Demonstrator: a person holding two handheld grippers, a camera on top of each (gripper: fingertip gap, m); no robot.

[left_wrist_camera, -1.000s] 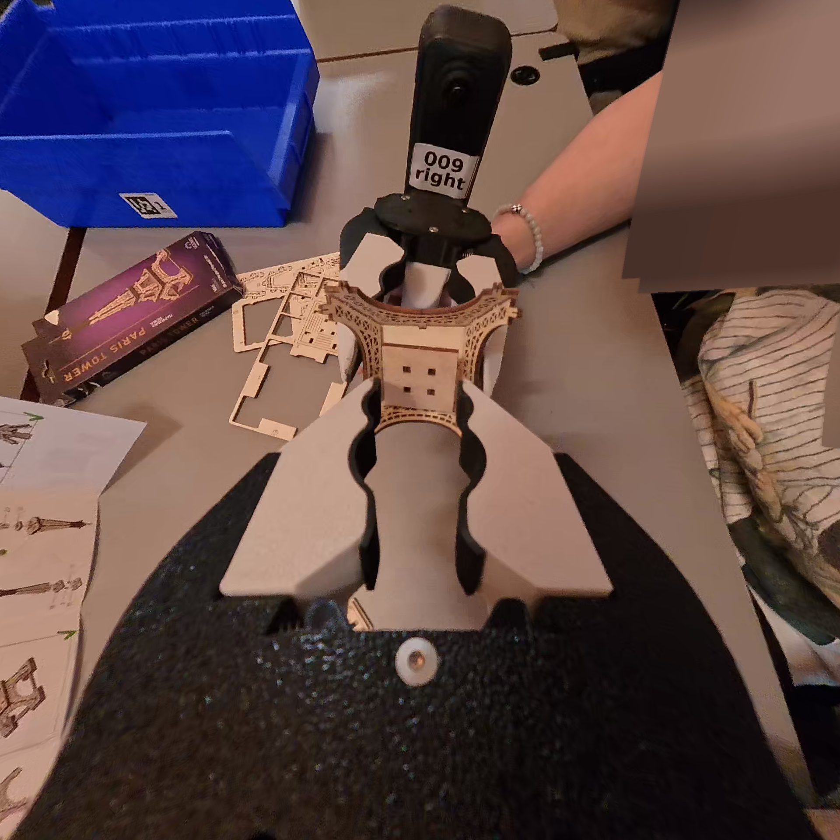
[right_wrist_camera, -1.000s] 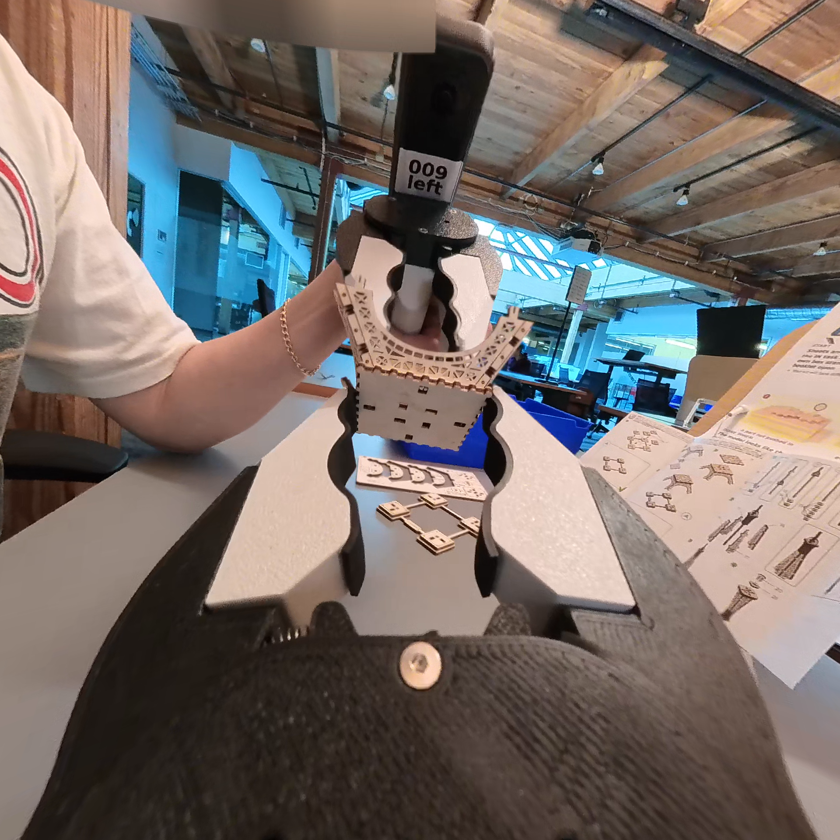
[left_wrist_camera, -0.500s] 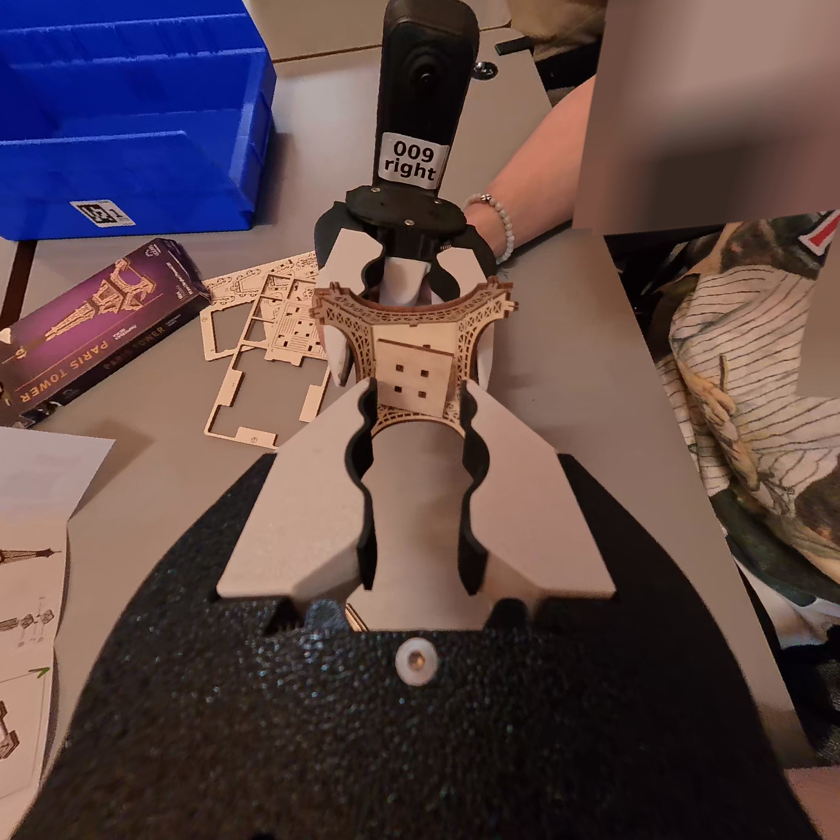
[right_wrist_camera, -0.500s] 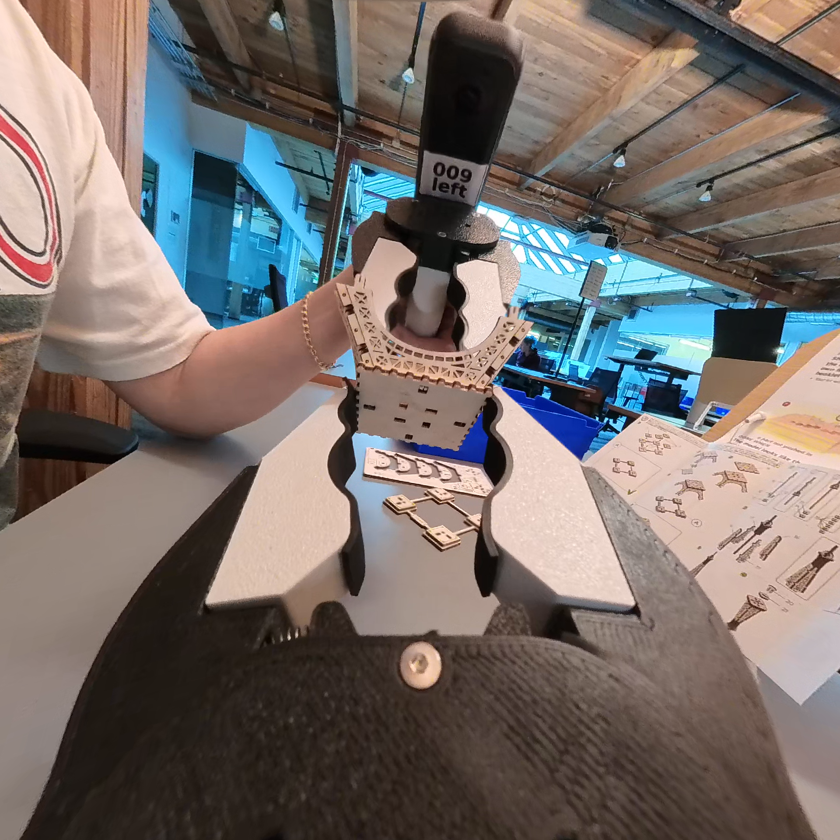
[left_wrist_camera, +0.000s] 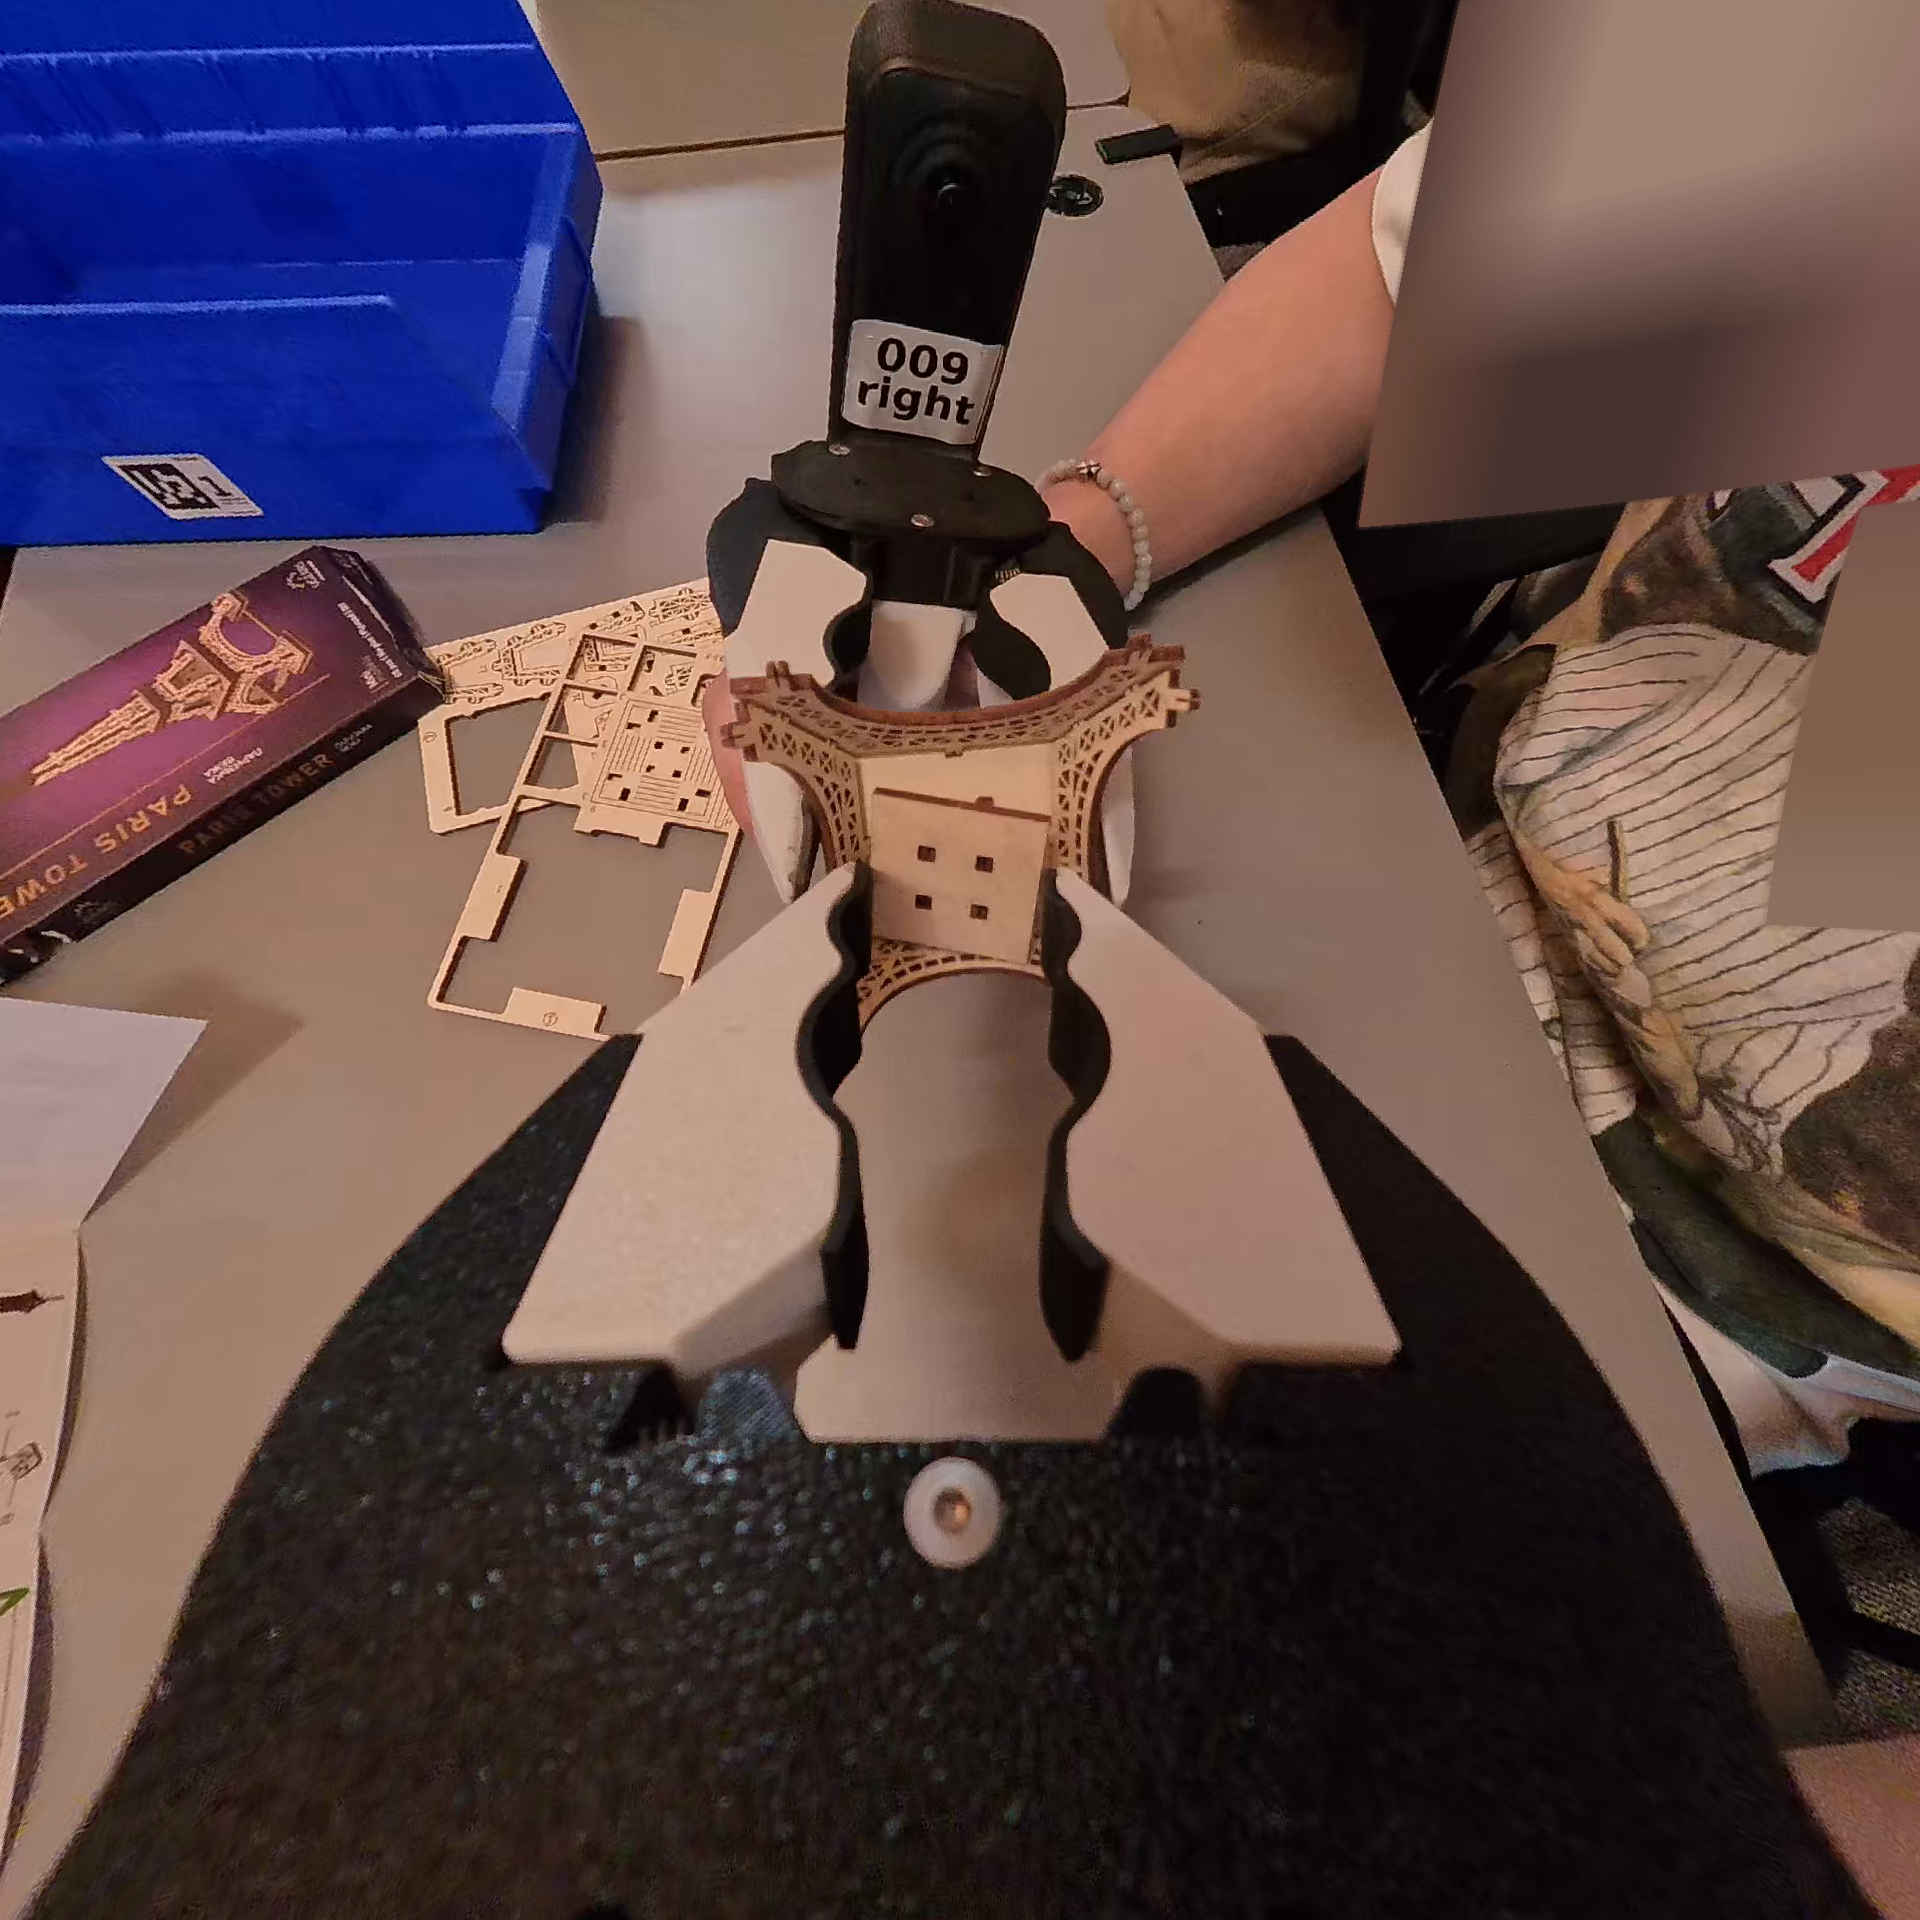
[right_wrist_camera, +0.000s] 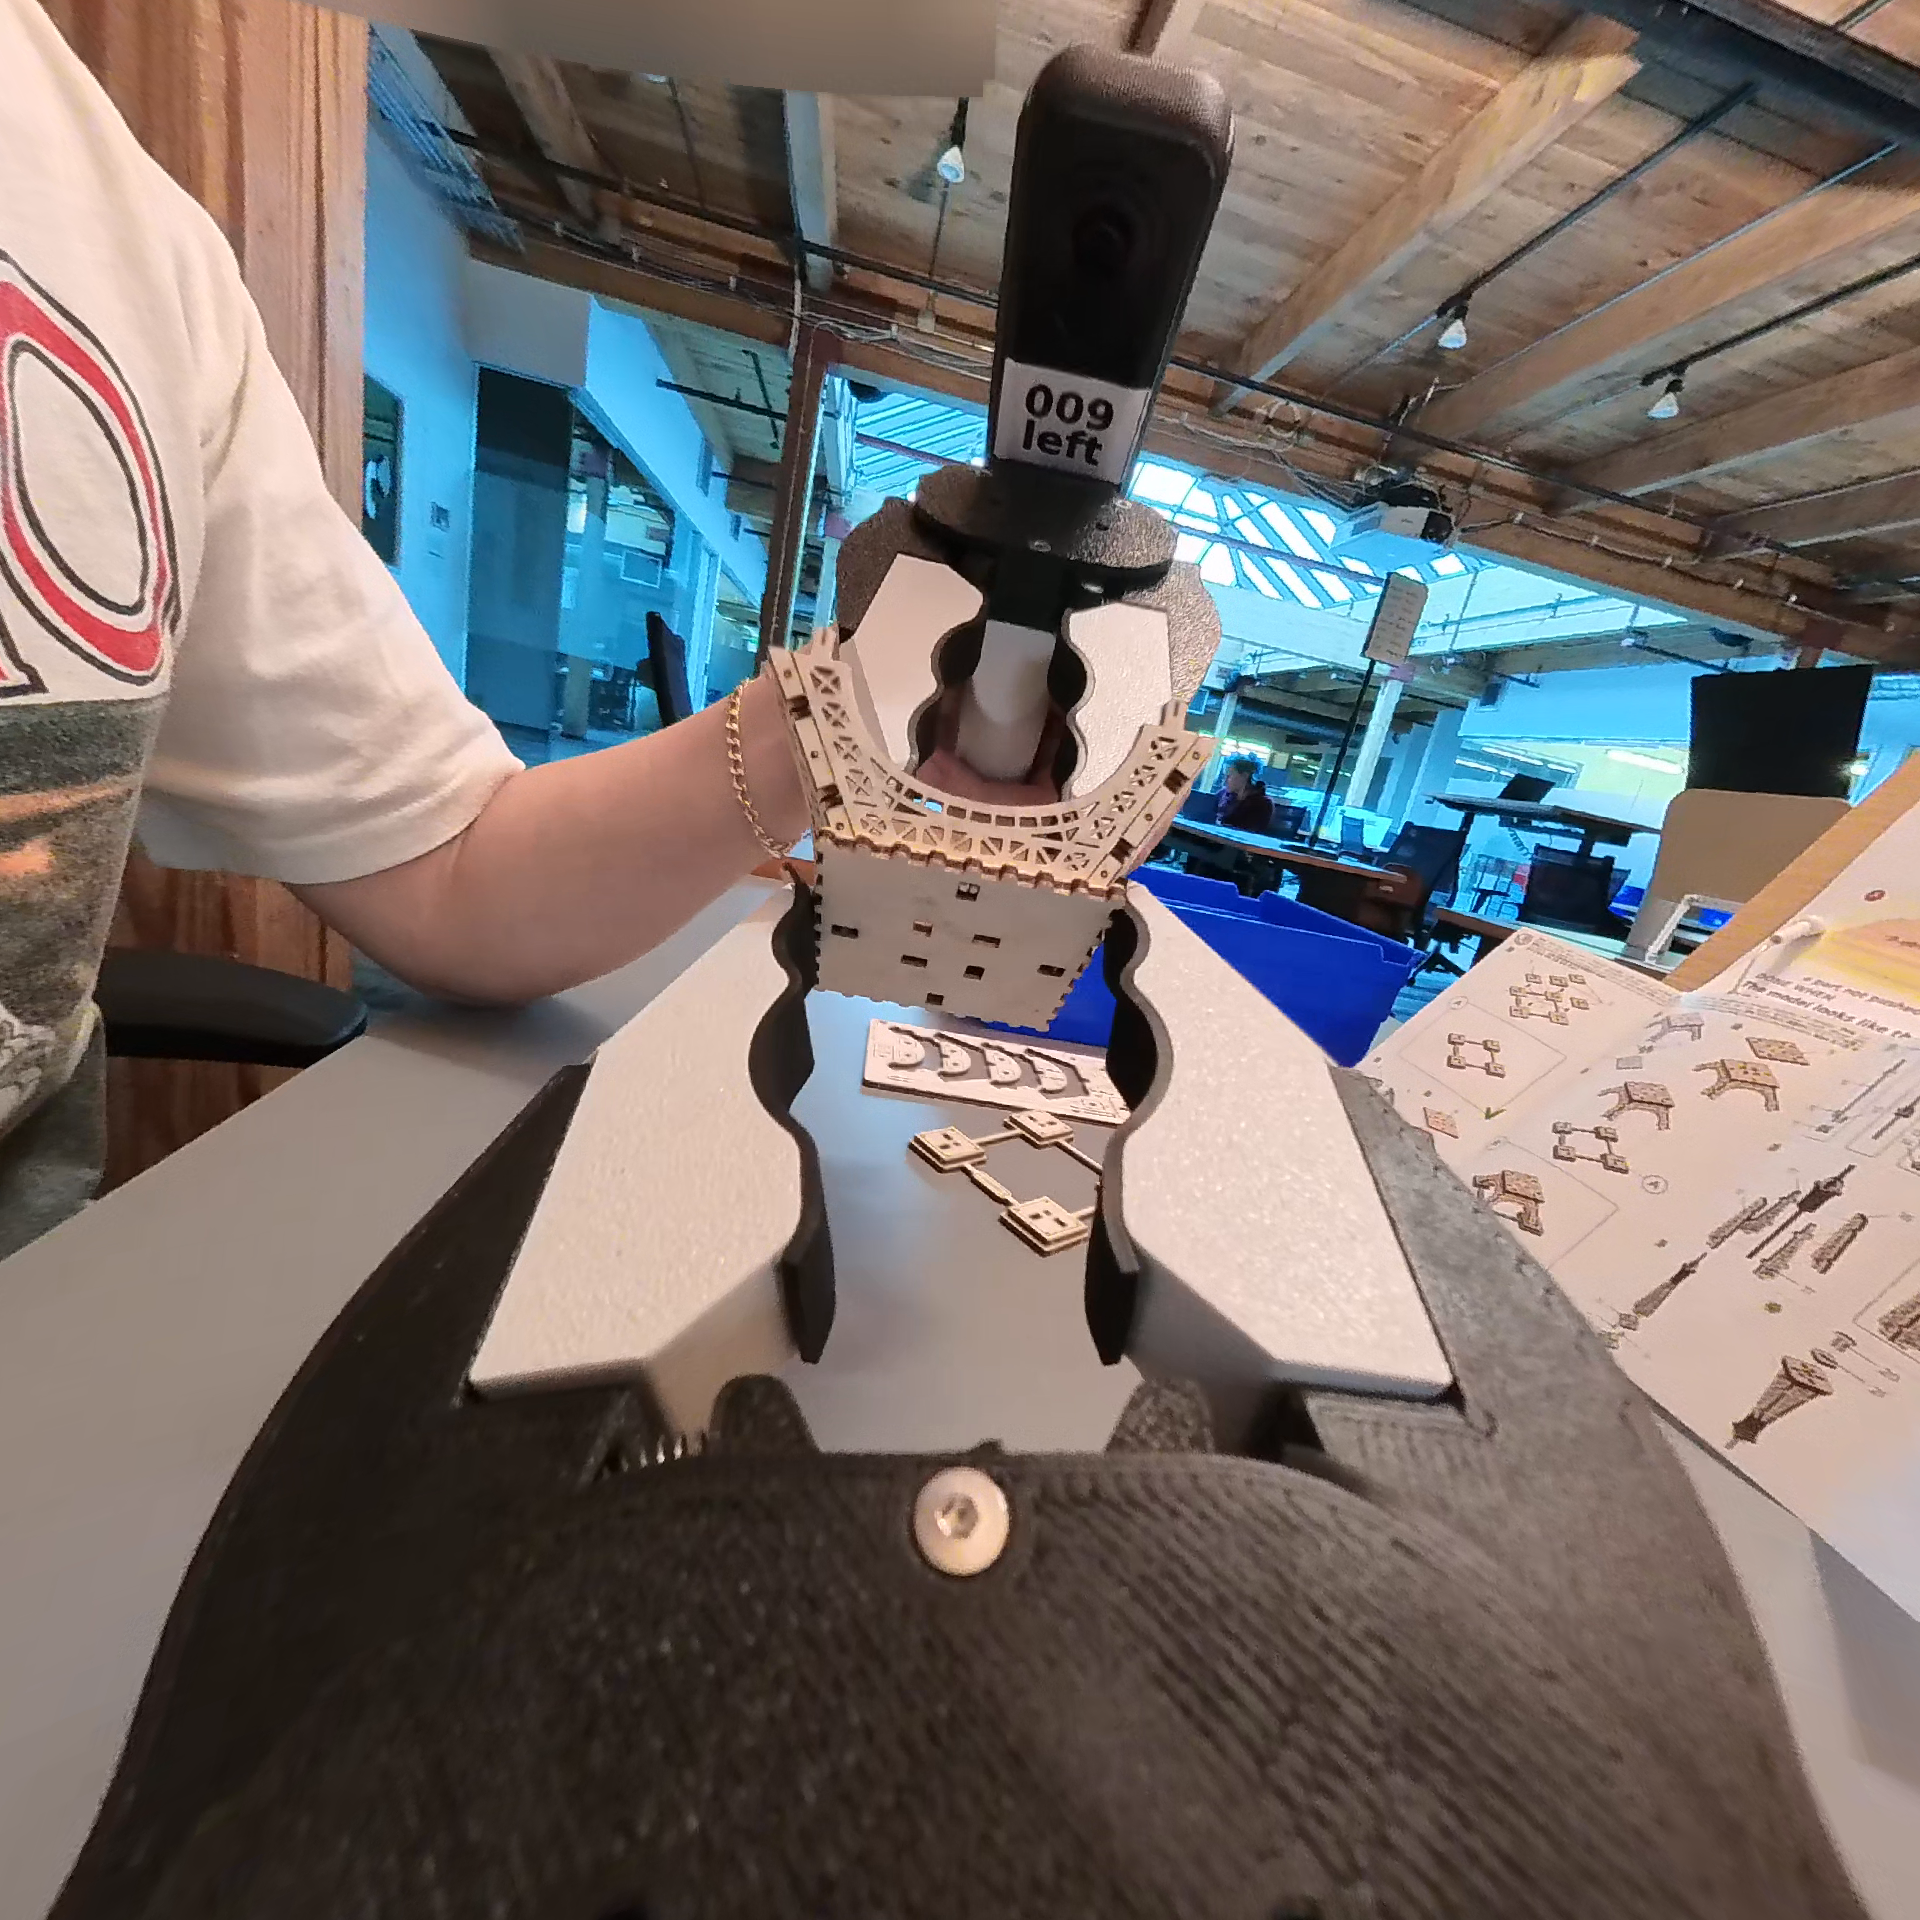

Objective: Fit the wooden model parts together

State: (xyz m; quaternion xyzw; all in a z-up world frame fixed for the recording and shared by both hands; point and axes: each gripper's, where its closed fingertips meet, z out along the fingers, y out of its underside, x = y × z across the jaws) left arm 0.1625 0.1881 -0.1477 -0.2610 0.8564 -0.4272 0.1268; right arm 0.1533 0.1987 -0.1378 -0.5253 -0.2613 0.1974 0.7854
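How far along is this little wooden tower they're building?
The arched base section already looks assembled. Right now the left gripper and right gripper both clamp it above the table. Left to do: the four-pad piece and a part-used sheet lie unfitted, and no upper tower shows.

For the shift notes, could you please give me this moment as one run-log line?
left gripper: shut on wooden tower section | right gripper: shut on same section | section: held above table | loose parts sheet: on table
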